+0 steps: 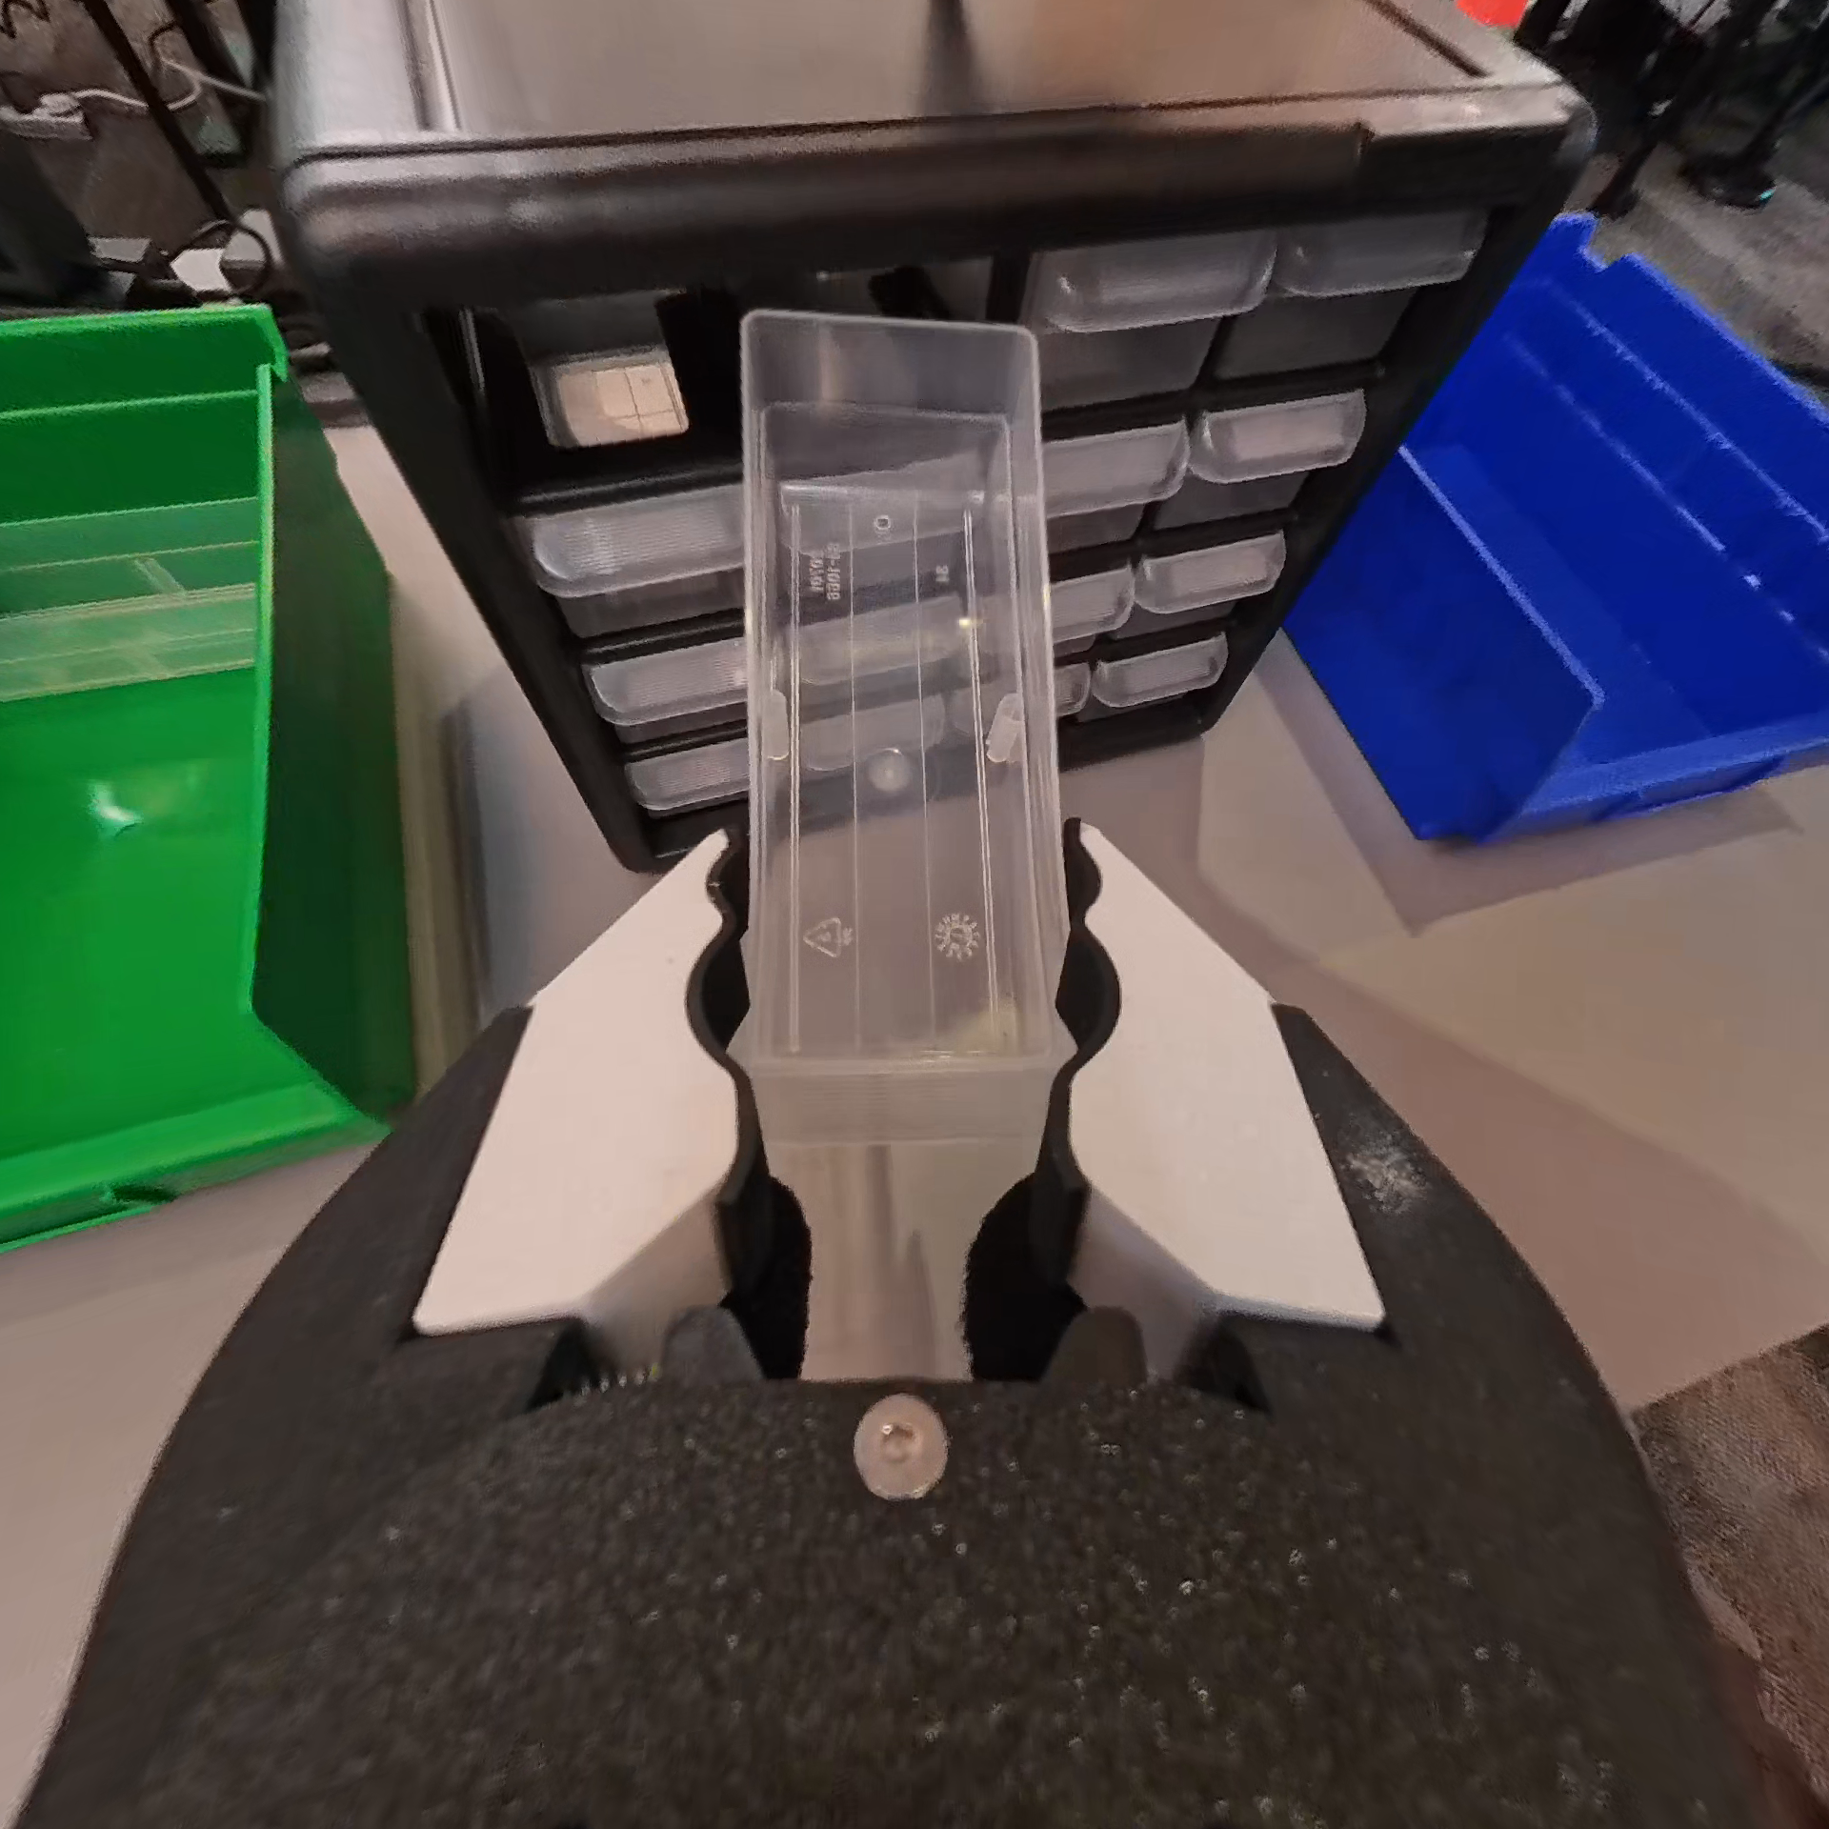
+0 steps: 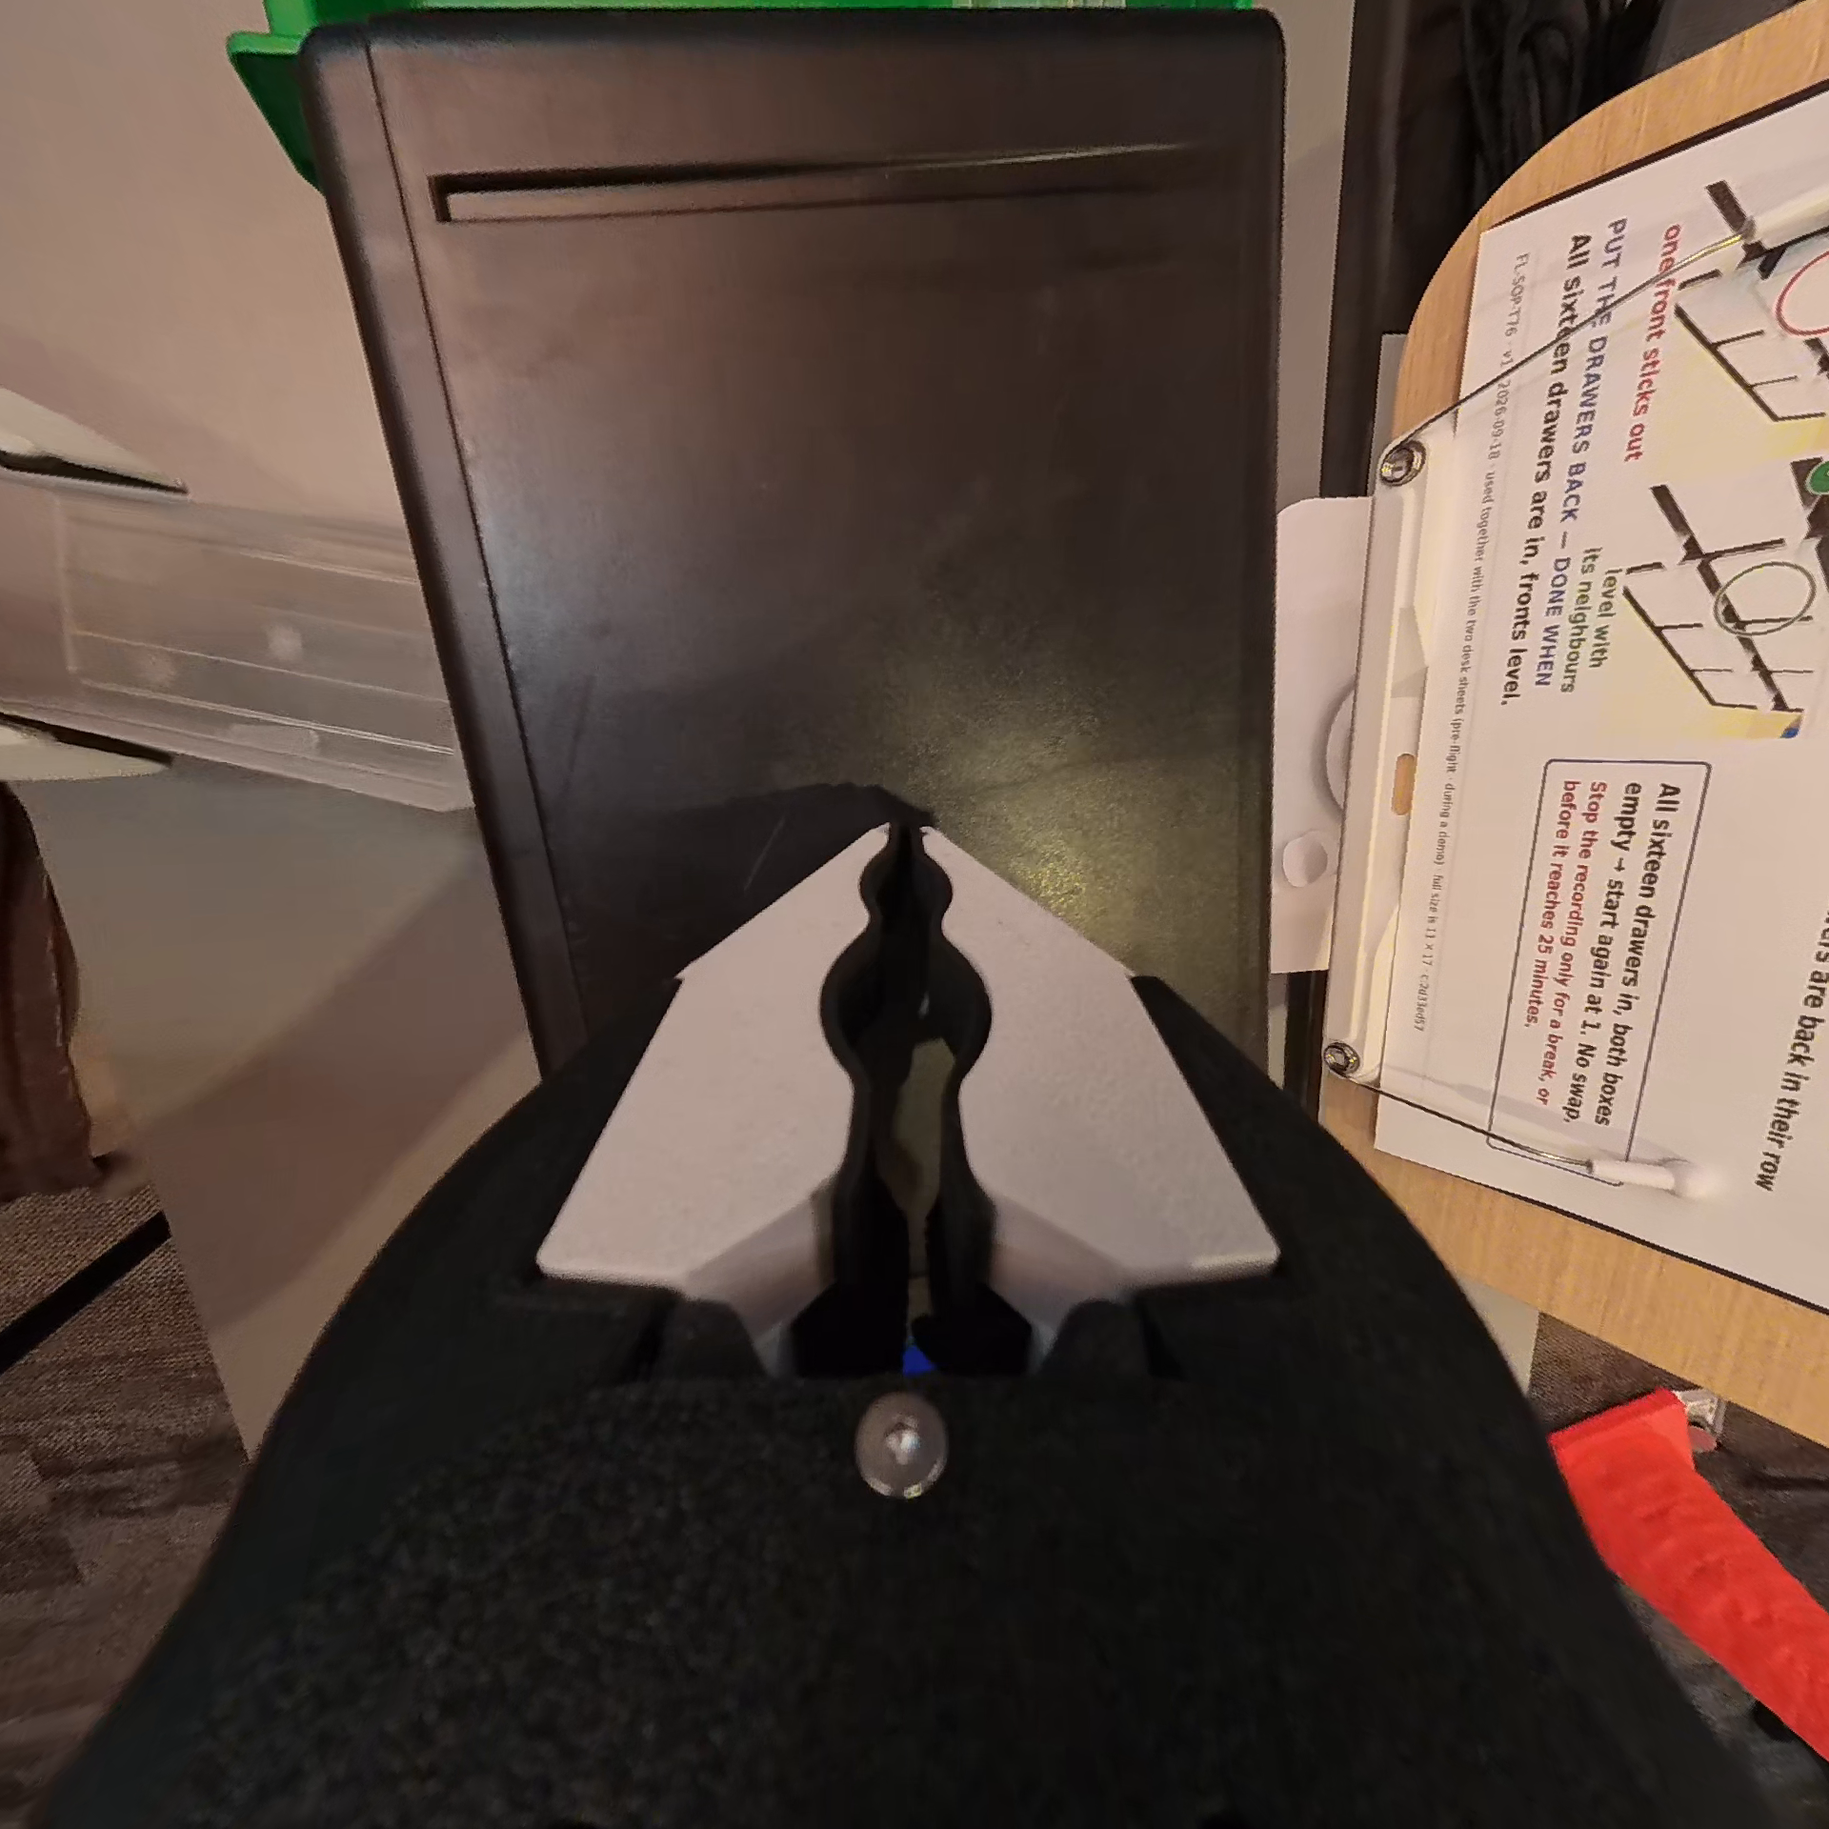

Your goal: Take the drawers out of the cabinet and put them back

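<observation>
Drawer (image 1: 896, 713) bears embossed marks; printed sheet (image 2: 1623, 693) beside cabinet (image 2: 792, 445).

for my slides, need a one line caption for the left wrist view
Left gripper holds a clear drawer before the black cabinet, between green bin and blue bin.

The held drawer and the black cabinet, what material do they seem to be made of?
The drawer looks like clear, glossy moulded plastic: the cabinet fronts show through it and raised moulding marks sit on its base. The left gripper is shut on it. The cabinet frame looks like black plastic with a smooth, slightly shiny finish and rounded corners; metal seems unlikely, but I cannot be sure.
</observation>
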The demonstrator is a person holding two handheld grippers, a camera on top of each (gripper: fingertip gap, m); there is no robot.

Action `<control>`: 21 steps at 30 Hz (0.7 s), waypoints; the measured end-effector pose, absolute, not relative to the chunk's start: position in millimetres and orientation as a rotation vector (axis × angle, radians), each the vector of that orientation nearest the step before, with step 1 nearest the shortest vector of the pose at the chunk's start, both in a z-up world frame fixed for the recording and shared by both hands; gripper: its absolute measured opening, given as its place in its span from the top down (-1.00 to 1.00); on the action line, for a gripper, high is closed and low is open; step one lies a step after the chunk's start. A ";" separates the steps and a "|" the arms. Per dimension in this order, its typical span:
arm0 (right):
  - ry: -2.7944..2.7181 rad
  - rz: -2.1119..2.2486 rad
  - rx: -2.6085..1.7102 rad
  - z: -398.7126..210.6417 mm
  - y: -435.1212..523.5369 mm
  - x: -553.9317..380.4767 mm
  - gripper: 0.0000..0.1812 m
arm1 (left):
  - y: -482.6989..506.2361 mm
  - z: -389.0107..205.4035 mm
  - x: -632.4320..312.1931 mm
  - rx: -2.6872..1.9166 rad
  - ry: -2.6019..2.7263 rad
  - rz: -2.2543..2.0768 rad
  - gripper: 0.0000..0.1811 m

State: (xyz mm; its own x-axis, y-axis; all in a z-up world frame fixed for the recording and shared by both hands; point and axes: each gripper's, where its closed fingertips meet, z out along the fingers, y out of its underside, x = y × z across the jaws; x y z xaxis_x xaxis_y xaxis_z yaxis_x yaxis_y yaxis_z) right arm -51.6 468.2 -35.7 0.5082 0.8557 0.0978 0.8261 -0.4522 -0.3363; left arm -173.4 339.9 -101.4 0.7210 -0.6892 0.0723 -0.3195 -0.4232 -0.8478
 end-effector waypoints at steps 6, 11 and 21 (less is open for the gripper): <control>-1.360 0.112 -2.420 -35.7 468.2 -51.2 1.00 | 343.9 -98.6 -159.2 -2.060 0.728 -0.467 0.33; -1.347 0.070 -2.434 -35.6 468.7 -50.7 1.00 | 346.2 -99.8 -155.7 -2.102 0.678 -0.435 0.33; -1.330 0.011 -2.454 -35.5 469.5 -49.9 1.00 | 345.1 -96.5 -147.3 -2.159 0.557 -0.396 0.34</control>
State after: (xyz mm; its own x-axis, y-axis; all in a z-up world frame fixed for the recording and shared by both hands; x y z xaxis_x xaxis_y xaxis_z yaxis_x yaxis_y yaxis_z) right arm -49.9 469.5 -35.5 0.5593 0.8140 0.1567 0.8112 -0.4986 -0.3056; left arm -147.3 345.1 -96.5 0.8508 -0.5186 0.0846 -0.2497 -0.5408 -0.8033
